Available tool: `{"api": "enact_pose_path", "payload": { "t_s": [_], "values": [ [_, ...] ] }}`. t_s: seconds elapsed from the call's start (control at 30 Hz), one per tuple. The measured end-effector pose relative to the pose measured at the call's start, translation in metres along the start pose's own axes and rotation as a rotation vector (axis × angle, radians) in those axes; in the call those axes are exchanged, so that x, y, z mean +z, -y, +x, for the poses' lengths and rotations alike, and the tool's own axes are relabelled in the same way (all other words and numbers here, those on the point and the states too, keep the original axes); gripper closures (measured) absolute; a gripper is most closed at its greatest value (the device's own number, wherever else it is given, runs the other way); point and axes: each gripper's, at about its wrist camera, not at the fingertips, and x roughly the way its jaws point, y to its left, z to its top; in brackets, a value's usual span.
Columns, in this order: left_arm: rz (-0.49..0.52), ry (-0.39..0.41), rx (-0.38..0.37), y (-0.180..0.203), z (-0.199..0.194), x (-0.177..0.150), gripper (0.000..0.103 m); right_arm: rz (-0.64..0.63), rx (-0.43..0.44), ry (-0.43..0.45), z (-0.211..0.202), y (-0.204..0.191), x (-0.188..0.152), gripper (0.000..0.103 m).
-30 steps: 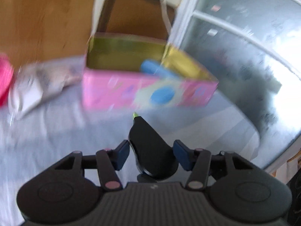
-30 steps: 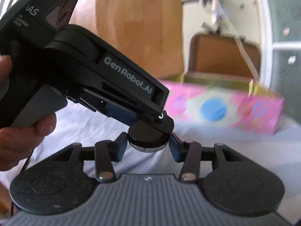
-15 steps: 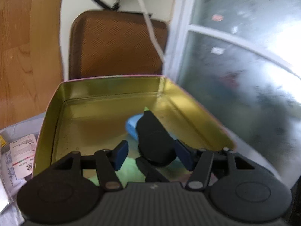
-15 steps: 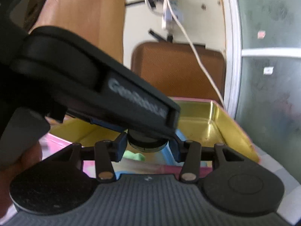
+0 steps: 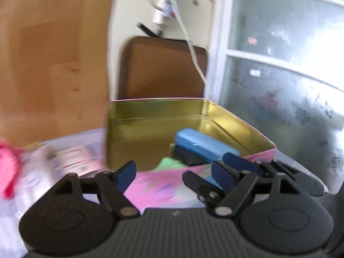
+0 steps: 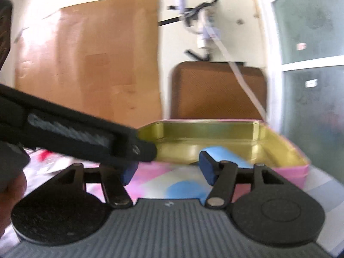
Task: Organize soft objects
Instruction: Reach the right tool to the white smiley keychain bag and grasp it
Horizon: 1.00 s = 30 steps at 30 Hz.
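Left-wrist view has the left gripper (image 5: 173, 173) low in the frame, its blue pads spread wide with nothing between them; the jaws have just been opening. Beyond it, at centre, stands a pink tin (image 5: 163, 185) with a gold inside. In the tin lie a blue soft block (image 5: 204, 143), a dark object (image 5: 187, 154) under it and a green cloth (image 5: 169, 163) nearer the front wall. At far left lie blurred white packets (image 5: 43, 167) and something pink (image 5: 7, 169). In the right-wrist view the right gripper (image 6: 168, 168) also stands apart and bare, jaws just opened, facing the tin's front wall (image 6: 182, 182). The other black tool crosses from the left.
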Motion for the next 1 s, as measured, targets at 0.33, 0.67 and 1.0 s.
{"api": "enact_pose_path", "payload": {
  "t_s": [0.33, 0.67, 1.0],
  "values": [
    [-0.201, -0.094, 0.446, -0.151, -0.07, -0.07, 0.021, -0.151, 0.29, -0.215, 0.019, -0.096, -0.003, 0.038],
    [-0.379, -0.068, 0.499, -0.213, -0.086, -0.102, 0.016, -0.202, 0.25, -0.285, 0.103, -0.167, 0.012, 0.016],
    [-0.385, -0.072, 0.522, -0.203, -0.091, -0.103, 0.014, -0.233, 0.212, -0.385, 0.139, -0.179, 0.008, 0.029]
  ]
}}
